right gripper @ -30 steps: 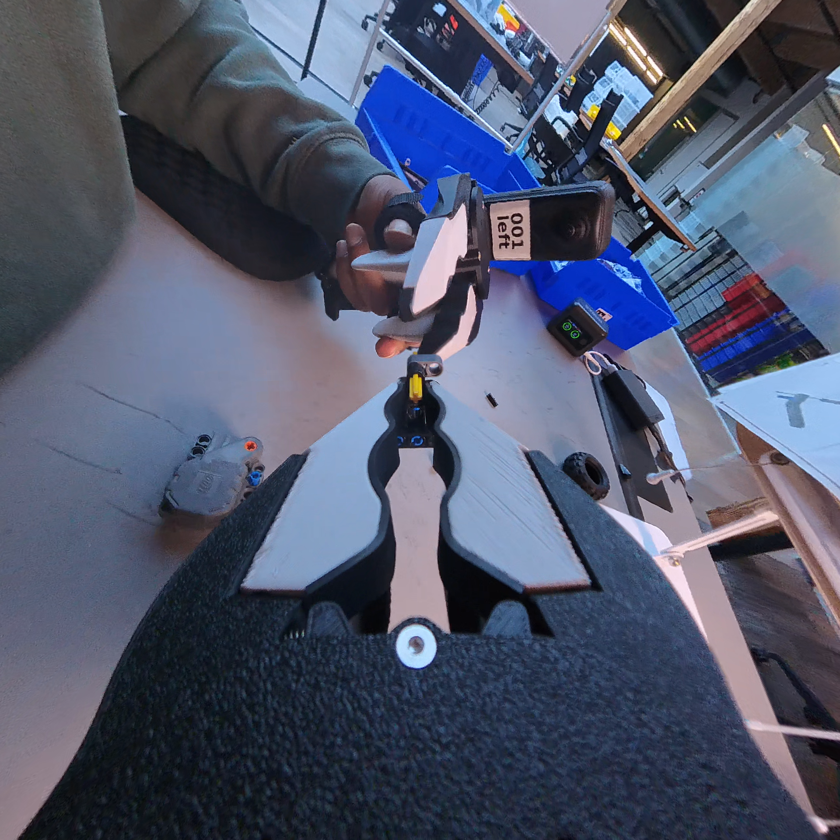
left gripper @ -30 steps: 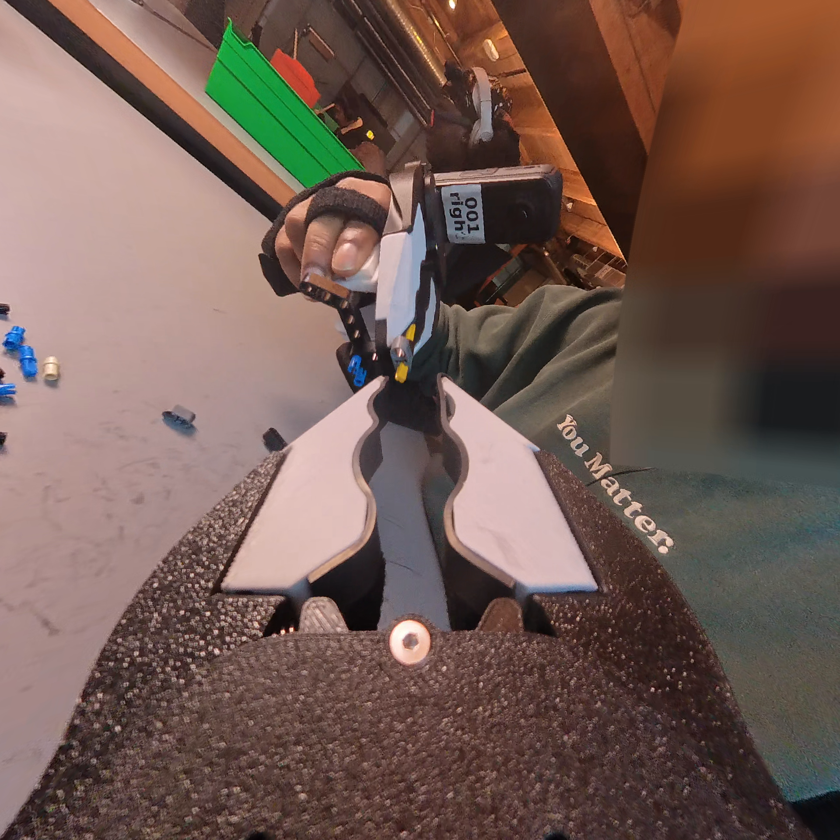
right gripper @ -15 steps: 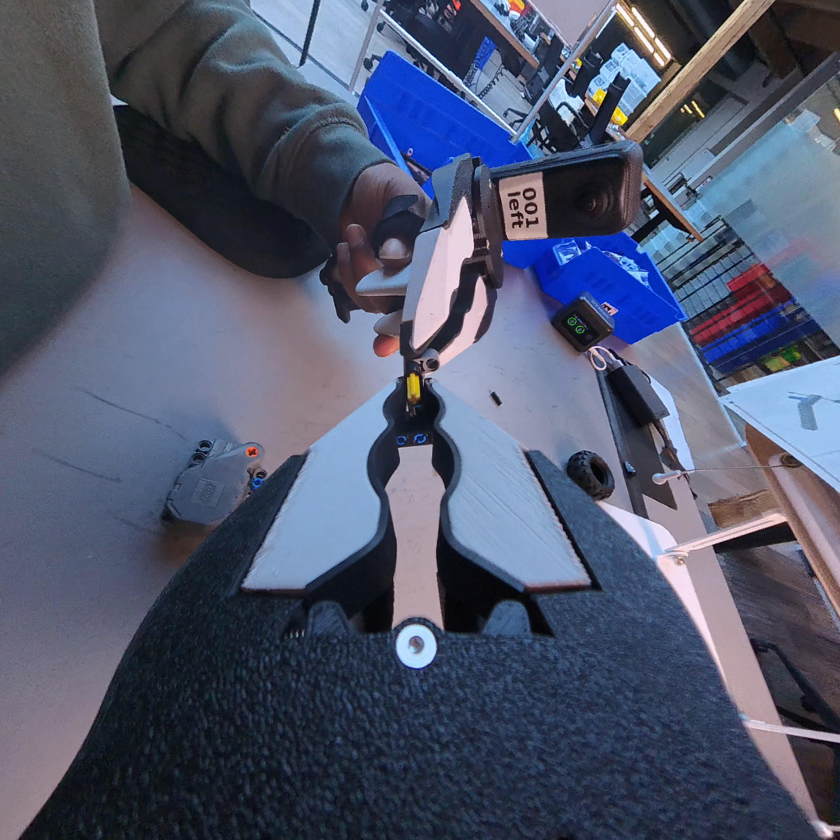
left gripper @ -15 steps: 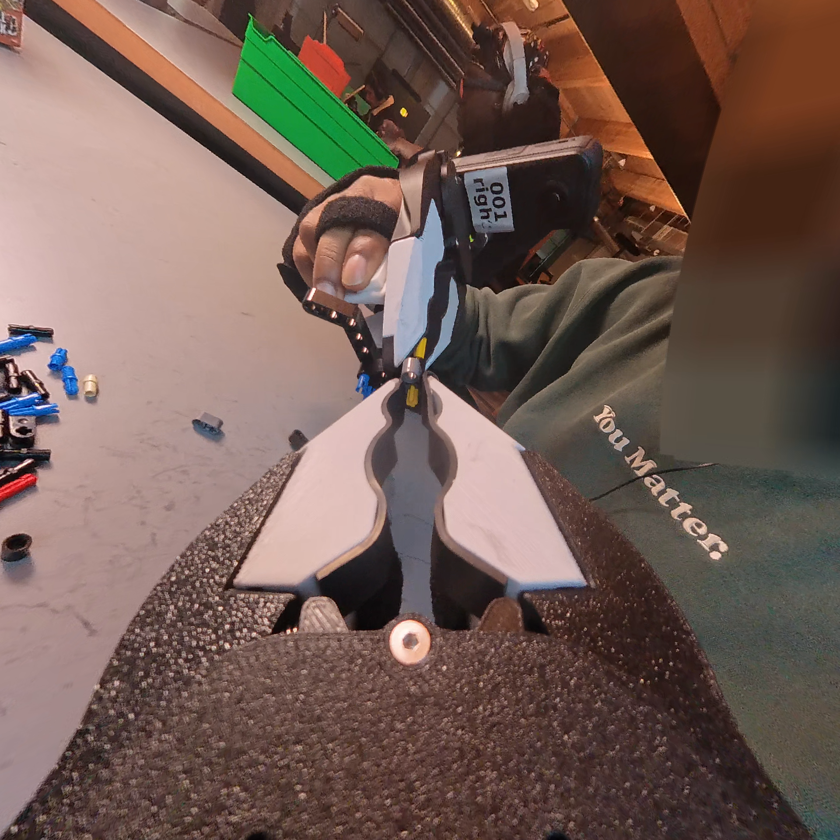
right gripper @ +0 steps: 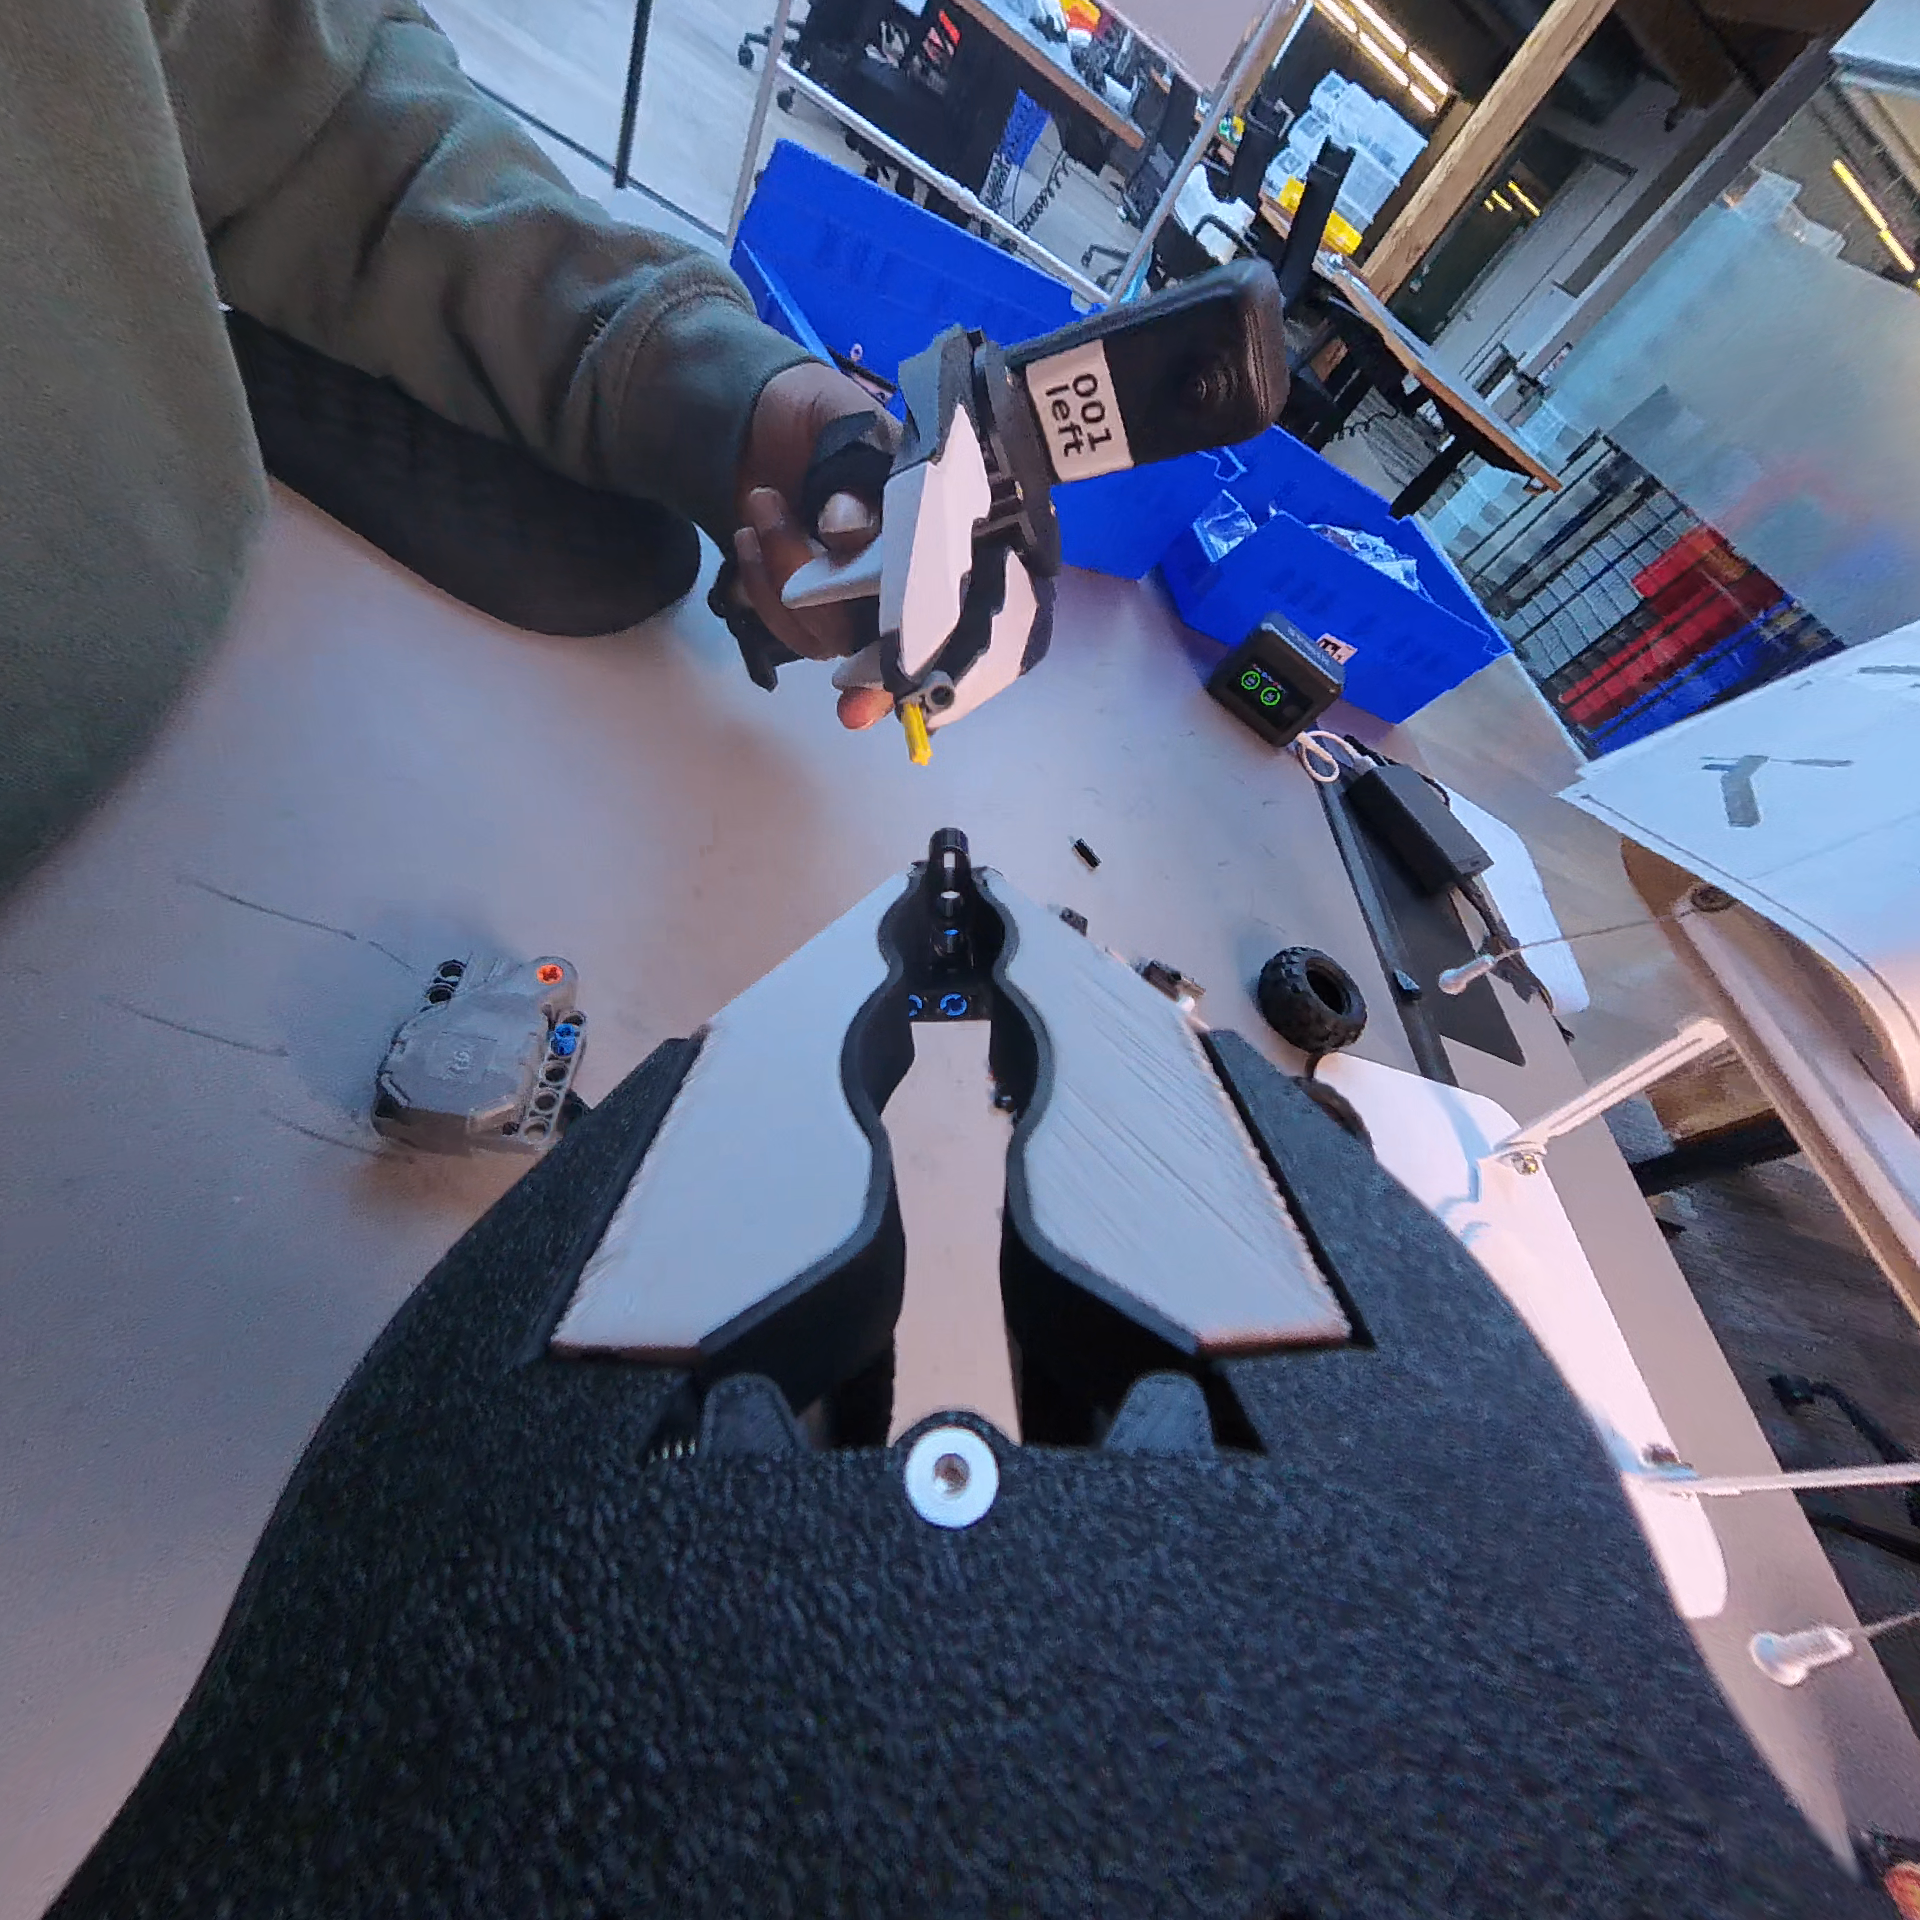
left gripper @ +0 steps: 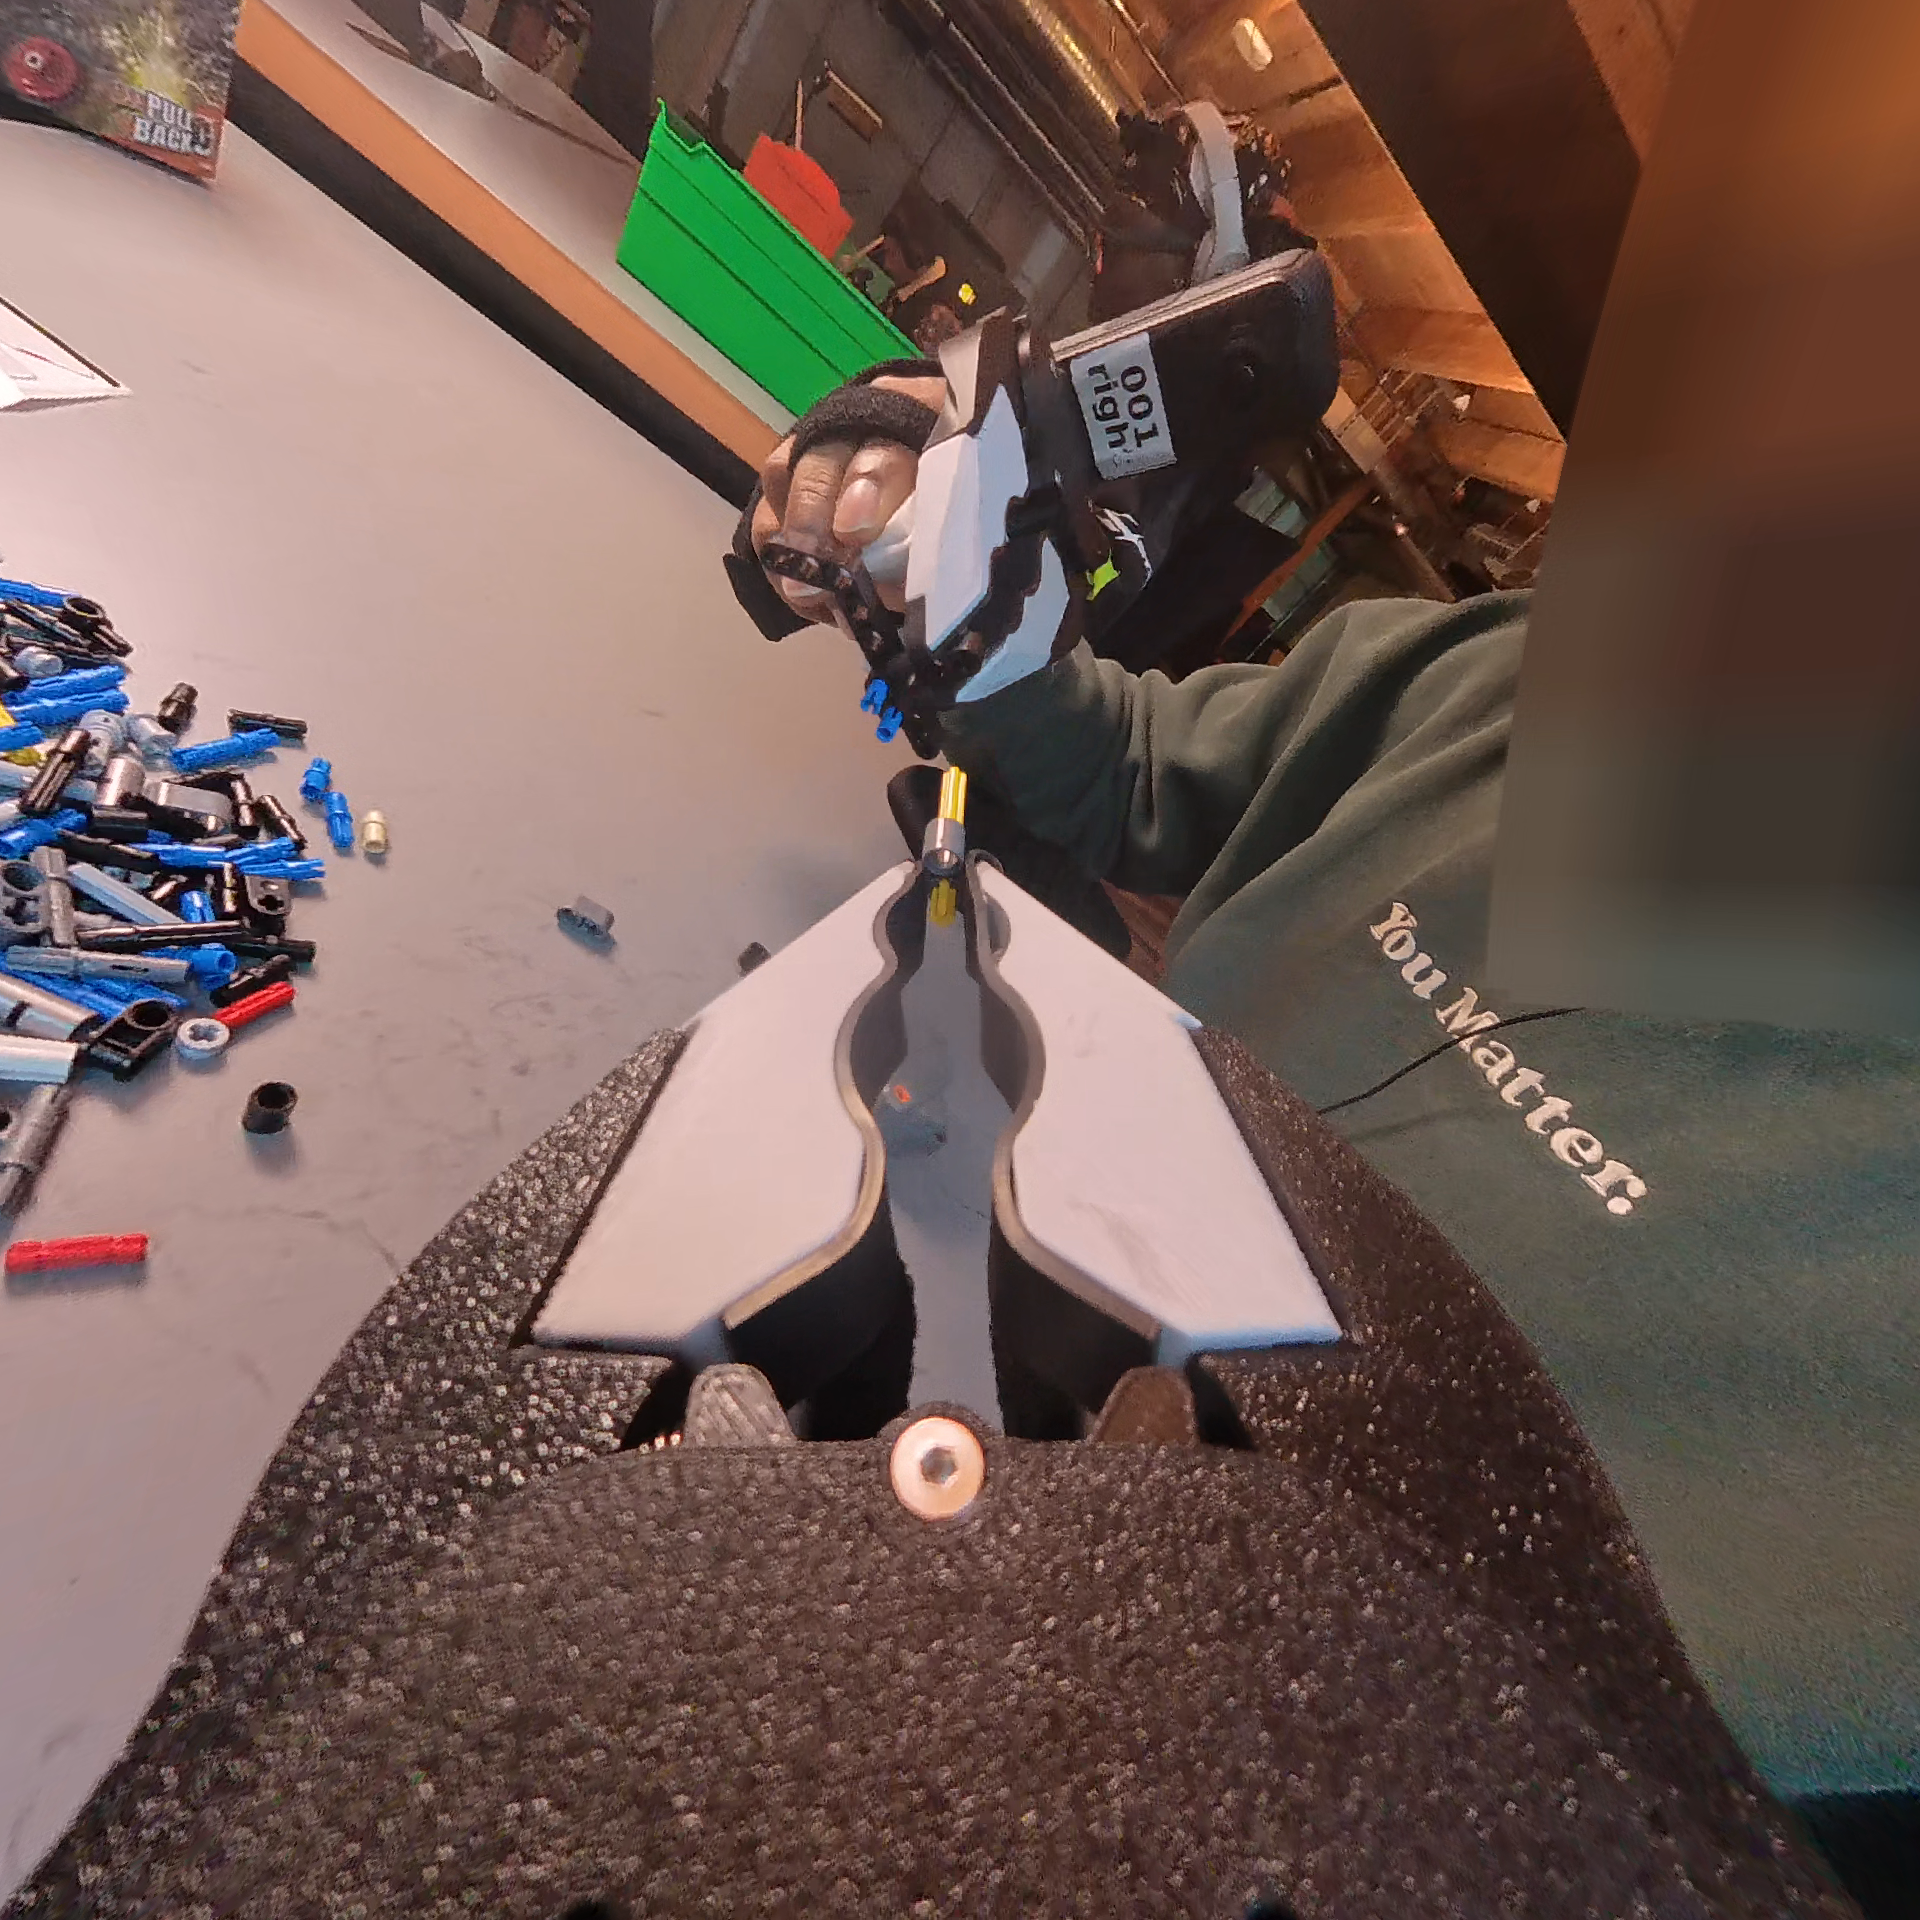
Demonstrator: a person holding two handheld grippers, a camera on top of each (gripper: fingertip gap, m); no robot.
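Yellow showed at the tips of the left gripper (left gripper: 943,883), whose jaws were clamped on a short yellow rod (left gripper: 948,831) with a grey collar. The right gripper (right gripper: 948,883) was pinched onto a black holed beam (right gripper: 945,935) carrying blue pins, held just apart from the rod above the grey table (left gripper: 416,520). A heap of loose plastic parts (left gripper: 114,862) lay off to the left, and a grey motor block (right gripper: 478,1060) sat beside the right gripper.
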